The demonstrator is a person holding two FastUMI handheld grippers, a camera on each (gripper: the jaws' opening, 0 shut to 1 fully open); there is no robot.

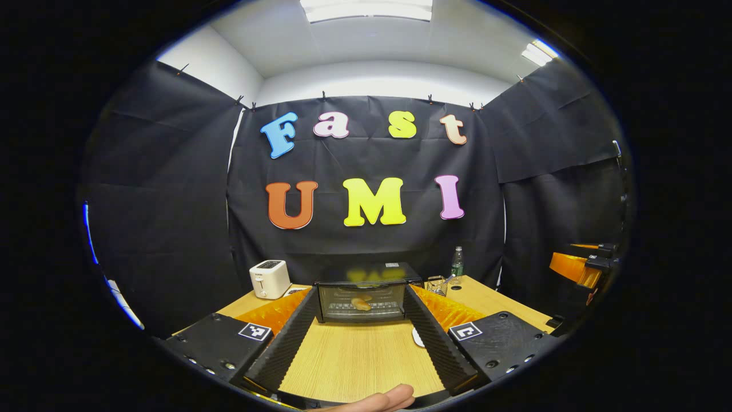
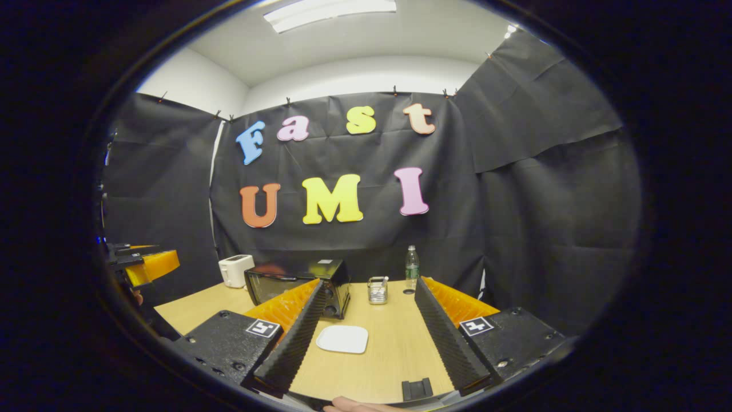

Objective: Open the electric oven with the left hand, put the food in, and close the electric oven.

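Observation:
The black electric oven (image 1: 366, 273) stands at the far middle of the wooden table (image 1: 354, 360), and its glass door looks shut. Through the glass a piece of bread (image 1: 361, 304) lies on the rack. My left gripper (image 1: 360, 293) points straight at the oven from a distance, open and holding nothing. My right gripper (image 2: 372, 283) is open too, above an empty white plate (image 2: 342, 339). In the right gripper view the oven (image 2: 286, 286) sits to the left, behind the left finger. The left gripper (image 2: 146, 264) appears at the far left there, and the right gripper (image 1: 580, 266) at the far right of the left gripper view.
A white toaster (image 1: 270, 278) stands left of the oven. A wire holder (image 2: 377, 290) and a plastic bottle (image 2: 412, 267) stand to its right by the back wall. A fingertip (image 1: 383, 399) shows at the bottom edge.

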